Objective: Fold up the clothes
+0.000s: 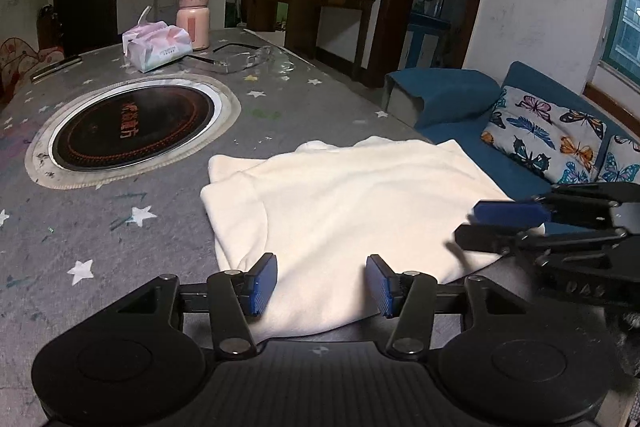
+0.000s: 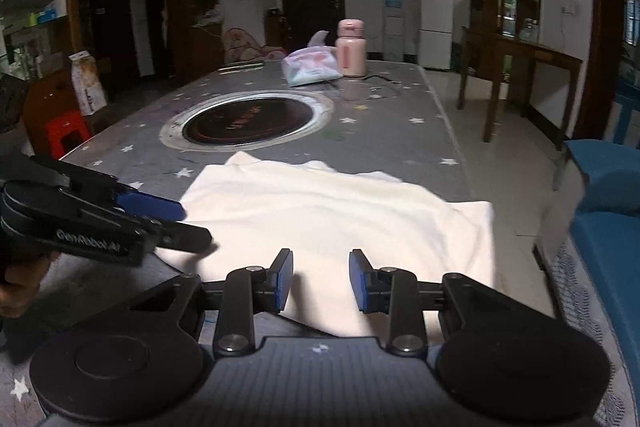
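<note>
Cloth [image 1: 352, 211], cream and already doubled once with layered far edges, lies flat at the near right corner of the tabletop [image 1: 120, 227], my left fingers [image 1: 322, 285] and right fingers [image 2: 321, 281] wide, holding nothing over its near hem, further folds likely remaining.

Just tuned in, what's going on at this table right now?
A person with two handheld grippers is folding a cream garment on the star-patterned table. It lies partly folded at the near edge. The left gripper and right gripper both sit open at its near hem, holding nothing yet. Tissues and a pink bottle stand beyond.
</note>
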Motion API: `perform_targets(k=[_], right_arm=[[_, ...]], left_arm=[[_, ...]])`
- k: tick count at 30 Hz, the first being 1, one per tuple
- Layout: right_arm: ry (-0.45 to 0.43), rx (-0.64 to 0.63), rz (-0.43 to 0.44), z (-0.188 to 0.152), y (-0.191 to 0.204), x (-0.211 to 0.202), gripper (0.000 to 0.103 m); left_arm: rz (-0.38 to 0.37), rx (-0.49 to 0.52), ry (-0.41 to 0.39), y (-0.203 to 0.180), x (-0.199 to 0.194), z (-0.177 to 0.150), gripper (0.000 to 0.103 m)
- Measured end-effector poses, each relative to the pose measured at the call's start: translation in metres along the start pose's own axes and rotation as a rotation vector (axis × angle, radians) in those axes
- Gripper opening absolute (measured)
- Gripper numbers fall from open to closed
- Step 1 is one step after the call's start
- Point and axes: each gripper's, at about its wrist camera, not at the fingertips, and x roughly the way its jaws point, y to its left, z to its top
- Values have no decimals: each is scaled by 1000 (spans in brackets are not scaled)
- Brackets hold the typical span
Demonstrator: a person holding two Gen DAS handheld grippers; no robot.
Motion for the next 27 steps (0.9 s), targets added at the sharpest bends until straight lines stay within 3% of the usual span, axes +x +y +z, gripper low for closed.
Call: perform_targets(k=[4, 9, 13, 20, 24, 27], right_arm=[[39, -24, -6, -6, 8, 13, 31], [17, -39, -10, -7, 13, 3, 36], [35, -35, -11, -11, 14, 11, 38], [-3, 1, -7, -6, 9, 1, 39], [14, 27, -21, -7, 3, 5, 40], [27, 26, -22, -11, 0, 7, 40]], left_arm=[[1, 4, -5, -2, -2, -1, 54], [-4, -43, -45, 5, -14, -3, 54], [45, -89, -16, 17, -10, -9, 52], [28, -194, -45, 36, -24, -14, 53], [67, -225, -12, 42, -17, -18, 56], [53, -261, -13, 45, -20, -21, 55]])
